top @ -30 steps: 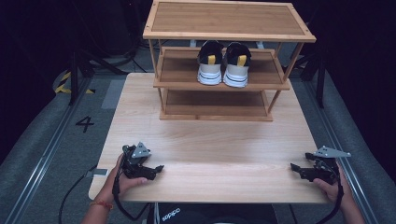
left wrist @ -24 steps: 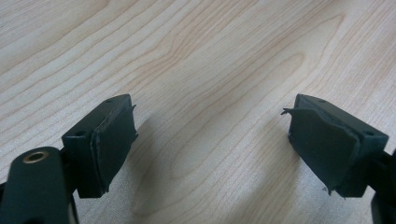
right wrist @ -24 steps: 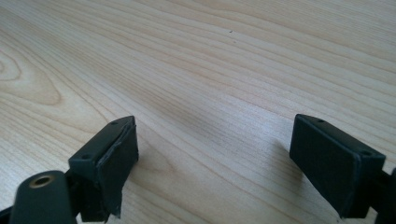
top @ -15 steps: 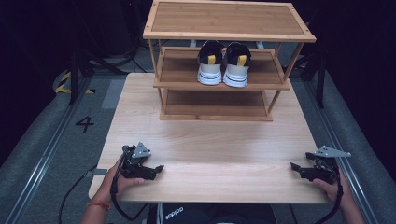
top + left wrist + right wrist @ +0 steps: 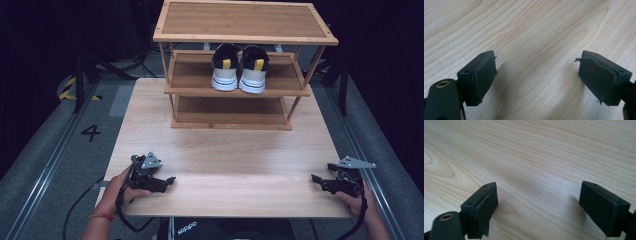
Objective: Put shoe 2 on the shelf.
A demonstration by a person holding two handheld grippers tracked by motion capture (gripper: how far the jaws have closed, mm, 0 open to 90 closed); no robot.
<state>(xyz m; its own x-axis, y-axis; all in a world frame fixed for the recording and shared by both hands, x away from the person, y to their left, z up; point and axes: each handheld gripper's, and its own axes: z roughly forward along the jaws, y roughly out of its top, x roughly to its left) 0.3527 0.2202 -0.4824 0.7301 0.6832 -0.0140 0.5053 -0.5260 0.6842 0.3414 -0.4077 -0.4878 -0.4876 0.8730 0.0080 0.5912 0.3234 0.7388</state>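
The left gripper [image 5: 167,181] and right gripper [image 5: 316,179] are held low at the near corners of the table [image 5: 225,165], well apart; the jaws of each are spread wide and nothing is gripped. At the table's far end a rack [image 5: 245,90] is positioned, with shoes [image 5: 239,70] seated on its middle shelf.

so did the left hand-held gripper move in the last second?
No. The left hand-held gripper sits at the same spot near the table's front-left edge, jaws open over bare wood.
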